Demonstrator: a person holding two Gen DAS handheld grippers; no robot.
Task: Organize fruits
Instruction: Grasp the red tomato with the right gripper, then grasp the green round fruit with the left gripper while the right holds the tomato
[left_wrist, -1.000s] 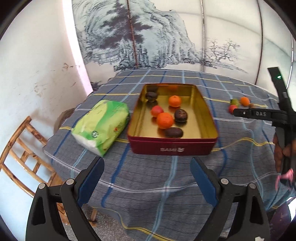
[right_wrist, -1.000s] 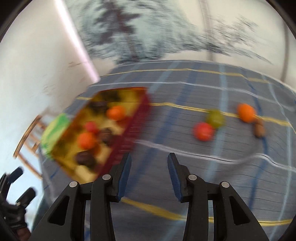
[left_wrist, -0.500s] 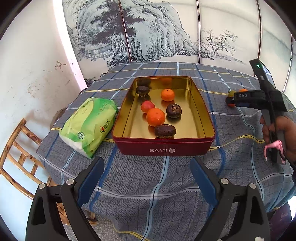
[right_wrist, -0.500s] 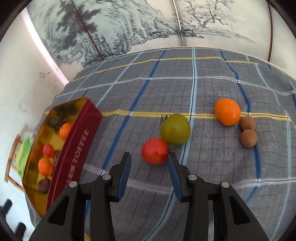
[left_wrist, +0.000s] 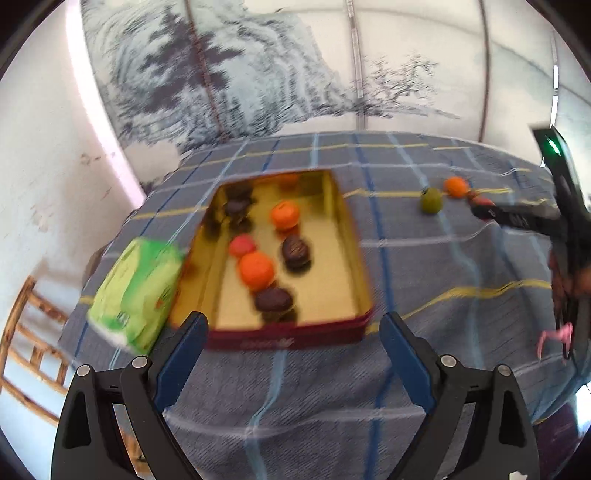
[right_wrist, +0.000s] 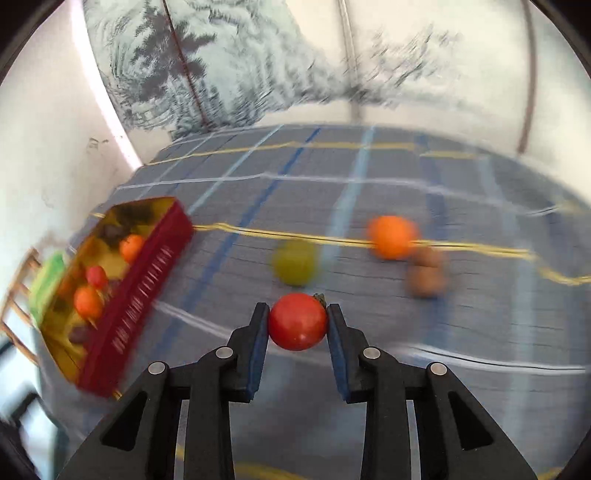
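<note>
Right gripper: jaws have just been closing and now pinch the red tomato on both sides, pads touching it. Green fruit lies just beyond the tomato on the table; orange and two brown fruits toward the right edge. Red tin sits near the left edge, holding fruit. Left gripper: jaws wide, nothing between, hovering at the tin's near wall.
</note>
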